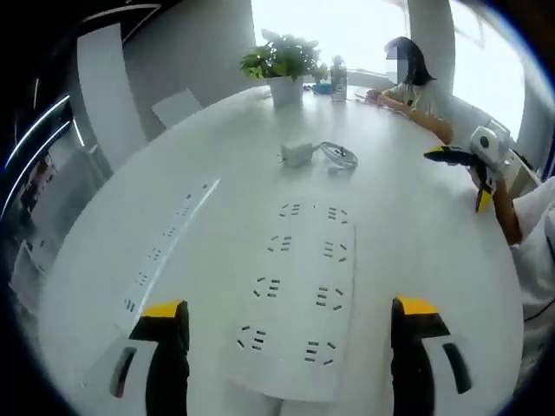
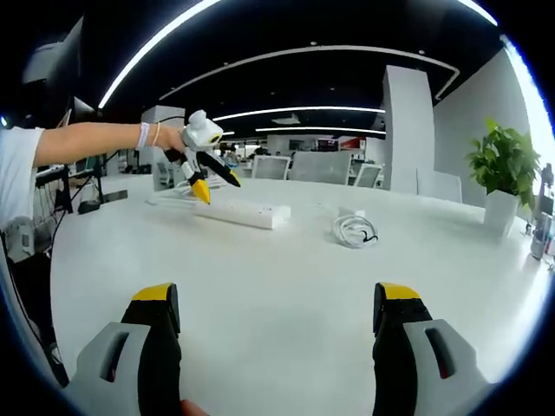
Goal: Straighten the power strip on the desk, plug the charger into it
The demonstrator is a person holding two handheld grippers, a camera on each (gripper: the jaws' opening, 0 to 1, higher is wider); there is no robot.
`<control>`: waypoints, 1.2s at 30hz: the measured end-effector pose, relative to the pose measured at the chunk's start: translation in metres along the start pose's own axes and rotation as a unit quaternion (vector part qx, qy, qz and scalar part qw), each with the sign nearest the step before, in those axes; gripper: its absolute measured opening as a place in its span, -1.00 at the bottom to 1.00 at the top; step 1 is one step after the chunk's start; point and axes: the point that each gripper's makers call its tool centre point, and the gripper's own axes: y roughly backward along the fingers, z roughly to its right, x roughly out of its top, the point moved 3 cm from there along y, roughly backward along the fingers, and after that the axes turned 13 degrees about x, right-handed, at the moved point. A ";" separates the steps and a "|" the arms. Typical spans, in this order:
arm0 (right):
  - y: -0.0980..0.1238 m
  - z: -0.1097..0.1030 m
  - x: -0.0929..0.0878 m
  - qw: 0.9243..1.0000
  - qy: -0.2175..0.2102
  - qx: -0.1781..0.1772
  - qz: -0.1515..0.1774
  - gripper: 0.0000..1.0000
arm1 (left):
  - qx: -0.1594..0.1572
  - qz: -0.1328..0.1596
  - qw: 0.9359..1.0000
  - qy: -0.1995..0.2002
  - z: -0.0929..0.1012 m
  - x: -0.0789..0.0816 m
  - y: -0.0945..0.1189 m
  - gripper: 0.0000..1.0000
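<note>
Left gripper view: the power strip [image 1: 299,299] lies flat on the white bench [image 1: 416,225], just ahead of the left hand-held gripper [image 1: 290,334]
Left hand-held gripper: jaws wide apart, holding nothing
Charger: the white charger [image 1: 297,153] with its coiled cable [image 1: 338,156] sits farther along the bench, well apart from the strip
Right hand-held gripper [image 2: 273,316]: jaws wide apart, empty, over bare bench
Surroundings: a potted plant [image 1: 284,65] and a bottle [image 1: 338,80] stand at the far edge; a person [image 1: 408,82] sits there
Pot: holds the green plant
</note>
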 end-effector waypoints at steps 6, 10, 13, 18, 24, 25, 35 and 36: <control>0.001 0.000 0.002 1.000 -0.003 0.000 0.006 0.84 | 0.011 0.066 0.997 0.033 -0.002 0.013 0.005 0.99; 0.001 0.000 0.005 1.000 -0.005 0.000 0.011 0.84 | 0.023 0.097 0.994 0.043 -0.006 0.019 0.011 0.99; 0.000 -0.001 0.006 1.000 -0.005 0.001 0.013 0.84 | 0.043 0.104 0.993 0.043 -0.011 0.021 0.012 0.99; -0.002 -0.004 0.005 1.000 -0.005 0.006 0.013 0.84 | 0.071 0.167 0.981 0.074 -0.011 0.037 0.024 0.99; -0.003 -0.006 0.005 1.000 -0.006 0.009 0.015 0.84 | 0.108 0.201 0.970 0.079 -0.006 0.047 0.039 0.99; -0.004 -0.007 0.005 1.000 -0.006 0.009 0.016 0.84 | 0.111 0.213 0.967 0.085 -0.005 0.050 0.042 0.99; -0.004 -0.014 0.004 1.000 -0.004 0.018 0.016 0.84 | 0.148 0.279 0.940 0.128 -0.002 0.059 0.074 0.99; -0.004 -0.015 0.004 1.000 -0.004 0.019 0.015 0.84 | 0.151 0.282 0.939 0.125 0.000 0.059 0.077 0.99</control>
